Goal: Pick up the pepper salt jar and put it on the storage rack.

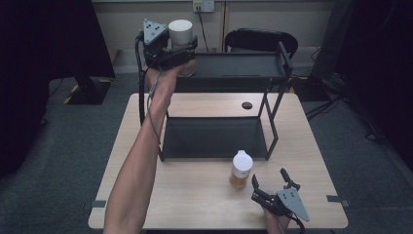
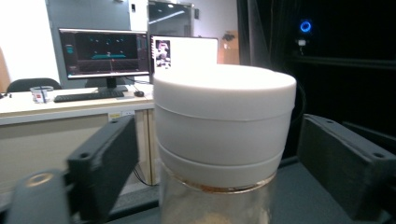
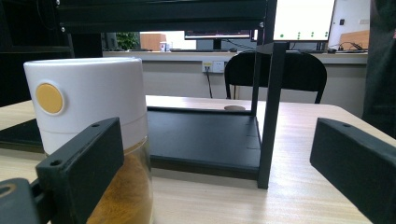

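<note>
Two jars with white lids are what I am working with. From the high view, my left gripper (image 1: 182,50) is raised at the near left corner of the black rack's (image 1: 272,105) upper shelf, and the first jar (image 1: 180,34) stands upright between its jaws, white lid up, long axis vertical. I cannot tell from here whether its base rests on the shelf. The second jar (image 1: 241,169) stands upright on the bench (image 1: 195,195), just in front of the rack's lower shelf, with amber contents under its white lid. My right gripper (image 1: 270,184) sits low at the near right, just beside that jar, jaws spread and holding nothing.

In the left gripper view, the first jar (image 2: 224,140) is dead centre, a broad white lid over clear glass with a brownish ring at the rim. A gap shows between each jaw and the lid, so I cannot tell if the gripper has a hold lower down.

In the right gripper view, the second jar (image 3: 93,140) stands left of centre, partly behind the left jaw, a yellow dot on its lid. The jaws are wide apart, with the rack (image 3: 268,112) beyond them.
</note>
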Demonstrator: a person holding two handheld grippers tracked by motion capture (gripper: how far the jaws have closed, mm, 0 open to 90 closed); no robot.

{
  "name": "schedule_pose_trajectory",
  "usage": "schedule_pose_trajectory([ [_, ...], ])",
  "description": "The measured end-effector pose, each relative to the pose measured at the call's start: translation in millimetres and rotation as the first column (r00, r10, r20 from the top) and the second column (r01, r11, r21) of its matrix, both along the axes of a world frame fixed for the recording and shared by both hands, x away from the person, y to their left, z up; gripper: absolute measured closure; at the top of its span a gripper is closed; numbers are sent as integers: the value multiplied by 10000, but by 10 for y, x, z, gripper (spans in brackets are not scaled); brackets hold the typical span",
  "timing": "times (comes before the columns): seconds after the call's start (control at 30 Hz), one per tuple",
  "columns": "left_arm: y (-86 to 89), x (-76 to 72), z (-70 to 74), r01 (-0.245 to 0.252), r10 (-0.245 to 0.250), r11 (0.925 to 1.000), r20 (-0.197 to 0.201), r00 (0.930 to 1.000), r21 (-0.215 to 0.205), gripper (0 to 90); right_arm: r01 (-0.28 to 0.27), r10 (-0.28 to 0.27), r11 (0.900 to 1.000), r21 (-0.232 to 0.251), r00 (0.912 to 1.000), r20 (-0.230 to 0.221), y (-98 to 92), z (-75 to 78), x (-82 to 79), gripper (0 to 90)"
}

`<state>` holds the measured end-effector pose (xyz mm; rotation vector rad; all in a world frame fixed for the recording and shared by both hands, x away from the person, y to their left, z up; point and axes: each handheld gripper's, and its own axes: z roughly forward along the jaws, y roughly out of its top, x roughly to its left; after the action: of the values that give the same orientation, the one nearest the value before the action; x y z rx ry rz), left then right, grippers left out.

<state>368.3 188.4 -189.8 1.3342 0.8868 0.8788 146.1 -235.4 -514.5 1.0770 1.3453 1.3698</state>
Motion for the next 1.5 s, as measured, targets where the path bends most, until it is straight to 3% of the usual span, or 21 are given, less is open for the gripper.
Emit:
schedule_pose_trajectory([
  [0.13, 7, -58, -40, -80, 75, 9998, 333, 9994, 162, 35, -2, 2, 10000, -8, 10000, -6, 0, 1, 1, 16],
  [0.2, 14, -82, -34, -88, 85, 9999, 270, 9996, 118, 0, -4, 4, 10000, -5, 10000, -2, 0, 1, 0, 15],
  [0.27, 38, -122, -65, -13, 14, 10000, 410, 9992, -17, 0, -7, 7, 10000, -5, 10000, -3, -1, 1, 0, 15],
  [0.37, 18, -199, -95, -112, 98, 9997, 591, 9982, 221, 0, -3, 3, 10000, -12, 10000, 0, 0, 1, 1, 15],
  [0.53, 42, -311, -243, 223, -221, 9997, 843, 9962, -23, 0, 3, -3, 10000, -23, 10000, 12, 1, -2, 0, 15],
  [0.9, 37, -515, -398, 858, -852, 9963, 1105, 9902, -11, 0, 10, -10, 10000, -16, 10000, 9, 2, -1, -2, 15],
  [1.07, 9, -634, -543, 980, -979, 9952, 1345, 9861, 63, 0, 0, 0, 10000, -18, 10000, 8, 0, -1, -1, 15],
  [1.5, 53, -904, -819, 1257, -1259, 9920, 1114, 9858, 91, 0, -7, 7, 10000, -10, 10000, 10, -2, -2, -1, 15],
])
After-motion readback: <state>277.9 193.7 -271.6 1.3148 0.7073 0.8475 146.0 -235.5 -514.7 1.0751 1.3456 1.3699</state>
